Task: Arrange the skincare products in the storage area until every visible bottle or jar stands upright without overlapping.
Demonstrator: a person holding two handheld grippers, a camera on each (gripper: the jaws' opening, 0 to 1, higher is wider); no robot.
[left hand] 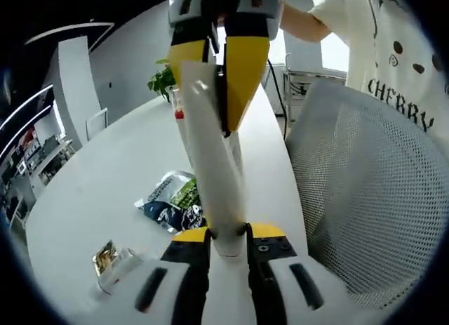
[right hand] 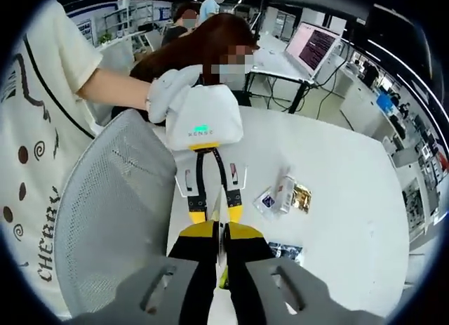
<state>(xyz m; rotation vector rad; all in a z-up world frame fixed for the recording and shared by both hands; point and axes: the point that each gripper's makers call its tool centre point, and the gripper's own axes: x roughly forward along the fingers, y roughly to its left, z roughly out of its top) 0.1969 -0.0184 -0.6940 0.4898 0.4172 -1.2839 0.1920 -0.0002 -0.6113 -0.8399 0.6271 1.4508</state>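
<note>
Two grippers, left (left hand: 228, 246) and right (right hand: 220, 235), both clenched on one white tube (left hand: 212, 163), holding it above the table (left hand: 105, 191) for standing upright.

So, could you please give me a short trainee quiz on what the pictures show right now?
1. True or false: the white tube lies flat on the table.
2. How many grippers clamp the tube? A none, B one, C two.
3. Fill in: beside the table stands a grey mesh ____.
Key: 1 false, it is held above it. 2 C: the left gripper and the right gripper, jaws shut on opposite ends. 3 chair.
</note>
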